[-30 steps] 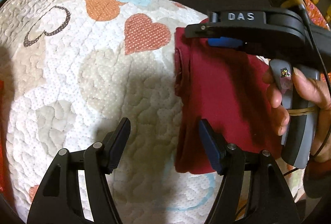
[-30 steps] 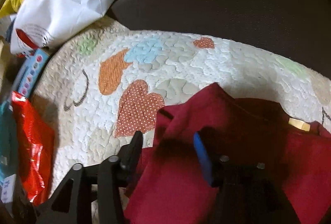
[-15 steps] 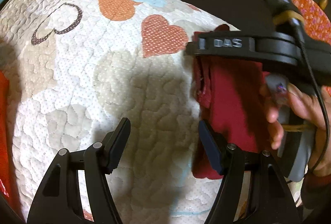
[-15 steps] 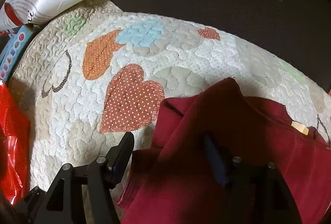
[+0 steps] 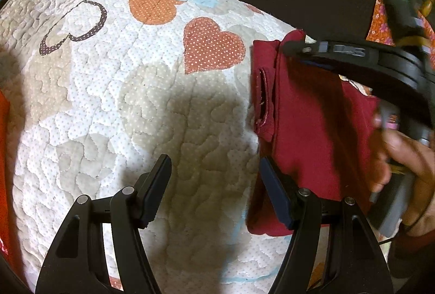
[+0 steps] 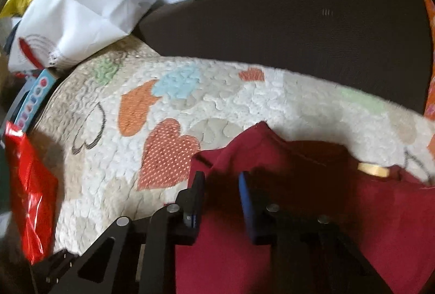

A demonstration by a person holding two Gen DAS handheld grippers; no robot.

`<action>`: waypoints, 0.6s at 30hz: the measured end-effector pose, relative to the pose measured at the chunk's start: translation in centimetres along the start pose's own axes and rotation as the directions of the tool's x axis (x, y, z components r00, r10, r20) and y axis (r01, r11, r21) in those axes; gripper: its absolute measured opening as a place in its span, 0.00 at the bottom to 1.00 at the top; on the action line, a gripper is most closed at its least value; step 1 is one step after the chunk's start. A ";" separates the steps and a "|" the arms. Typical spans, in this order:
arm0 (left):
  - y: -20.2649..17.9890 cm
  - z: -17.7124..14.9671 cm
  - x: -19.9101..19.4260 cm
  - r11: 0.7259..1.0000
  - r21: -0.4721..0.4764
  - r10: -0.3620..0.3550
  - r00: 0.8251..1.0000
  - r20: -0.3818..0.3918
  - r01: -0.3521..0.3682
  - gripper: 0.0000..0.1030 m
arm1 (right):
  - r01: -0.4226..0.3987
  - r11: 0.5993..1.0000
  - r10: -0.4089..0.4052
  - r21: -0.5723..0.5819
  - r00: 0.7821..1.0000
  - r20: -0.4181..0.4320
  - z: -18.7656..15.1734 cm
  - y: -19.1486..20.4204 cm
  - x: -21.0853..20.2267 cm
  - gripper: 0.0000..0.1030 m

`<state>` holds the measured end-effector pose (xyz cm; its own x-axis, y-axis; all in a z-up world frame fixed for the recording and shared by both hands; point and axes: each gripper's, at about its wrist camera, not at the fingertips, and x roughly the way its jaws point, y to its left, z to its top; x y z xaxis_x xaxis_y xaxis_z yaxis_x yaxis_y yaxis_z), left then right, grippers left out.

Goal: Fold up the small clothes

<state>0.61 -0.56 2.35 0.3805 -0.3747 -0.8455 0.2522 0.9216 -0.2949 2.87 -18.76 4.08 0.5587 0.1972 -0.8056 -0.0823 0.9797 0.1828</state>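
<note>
Quilt (image 5: pixel 114 109) underneath, right tongs (image 6: pixel 221 180) tilt down, closing over red garment (image 6: pixel 299 212).

Right gripper (image 6: pixel 220 186) fingers have just been closing over the red cloth (image 6: pixel 312 185), fabric between them, on the heart quilt (image 6: pixel 244 109).

A home: heart-patterned quilt (image 5: pixel 136 109), dark cushion (image 6: pixel 299 30).
</note>
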 end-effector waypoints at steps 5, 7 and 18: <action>-0.2 0.1 0.3 1.000 0.008 0.007 1.000 -0.007 -0.007 0.66 | 0.042 0.997 -0.046 -0.070 0.998 -0.049 0.2 1.6 2.9 0.26; -0.2 0.1 0.3 1.000 0.012 0.011 1.000 -0.011 -0.010 0.66 | 0.027 0.996 -0.032 -0.084 0.998 -0.058 0.3 1.8 2.3 0.28; 0.2 0.1 -0.1 1.000 -0.005 0.016 1.000 0.001 -0.016 0.66 | 0.091 0.995 -0.094 -0.040 0.991 -0.090 -0.2 2.0 2.2 0.60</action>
<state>0.67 -0.35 2.46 0.3858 -0.3601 -0.8494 0.2421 0.9279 -0.2834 3.82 -16.39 2.53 0.4875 0.1062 -0.8666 -0.0639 0.9943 0.0859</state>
